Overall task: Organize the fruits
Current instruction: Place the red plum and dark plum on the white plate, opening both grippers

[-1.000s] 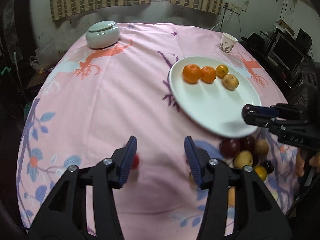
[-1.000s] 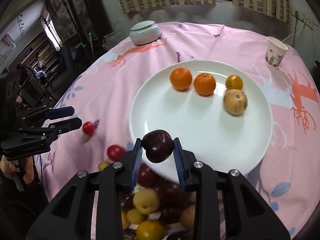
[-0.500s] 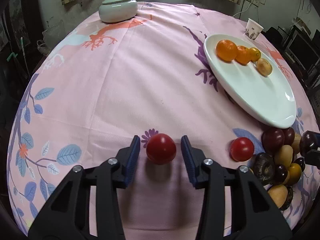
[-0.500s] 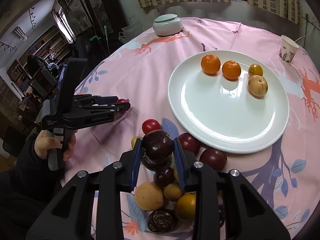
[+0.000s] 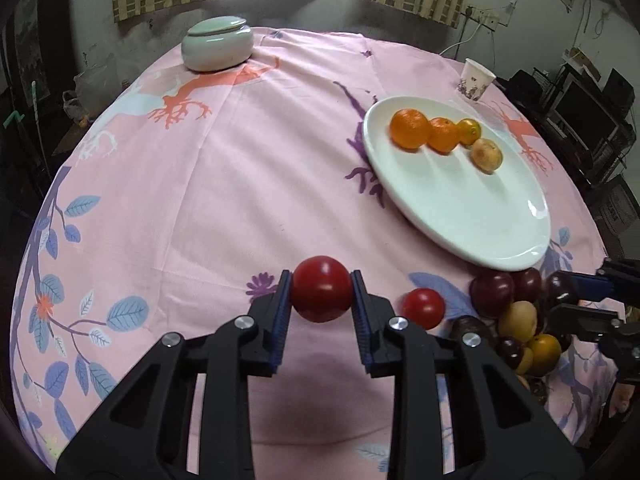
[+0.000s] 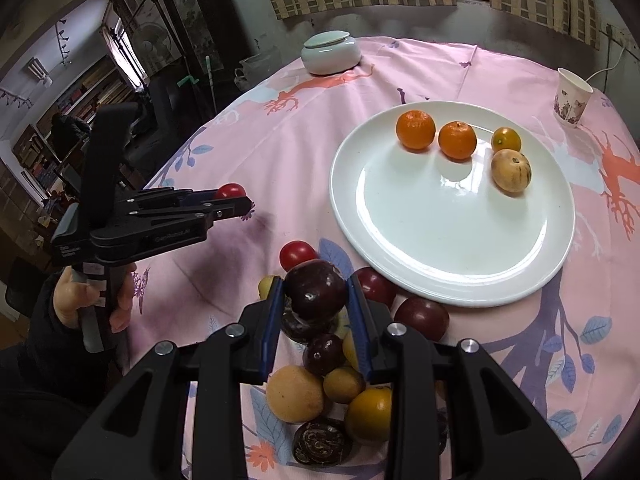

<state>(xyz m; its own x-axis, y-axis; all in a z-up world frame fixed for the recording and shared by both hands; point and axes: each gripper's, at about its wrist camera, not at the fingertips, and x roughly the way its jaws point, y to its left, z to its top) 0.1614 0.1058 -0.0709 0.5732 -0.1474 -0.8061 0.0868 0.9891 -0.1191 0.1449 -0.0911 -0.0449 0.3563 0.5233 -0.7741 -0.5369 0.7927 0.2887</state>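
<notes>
Pink floral cloth covered the round tabletop (image 5: 248,168). In the left wrist view, we saw the left tool (image 5: 320,296) pinching a red tomato (image 5: 321,294), its blue pads pressed on either side of the fruit, near the front edge of the cloth. A second red tomato (image 5: 424,307) lay just beside it on the right. The white plate (image 5: 480,216) carried three oranges (image 5: 409,128) in a row and one tan fruit (image 5: 486,154); most of its surface was bare.

In the right wrist view, we saw the right tool (image 6: 316,300) clamped on a dark plum (image 6: 315,293), held above the heap of mixed fruit (image 6: 320,384) beside the plate's near rim. A hand (image 6: 86,300) gripped the left tool's handle at the left.

We judged the sorting to be at an early stage: four fruits were on the plate, two were in the tools, and the heap of plums and yellow fruits was still to be placed.
</notes>
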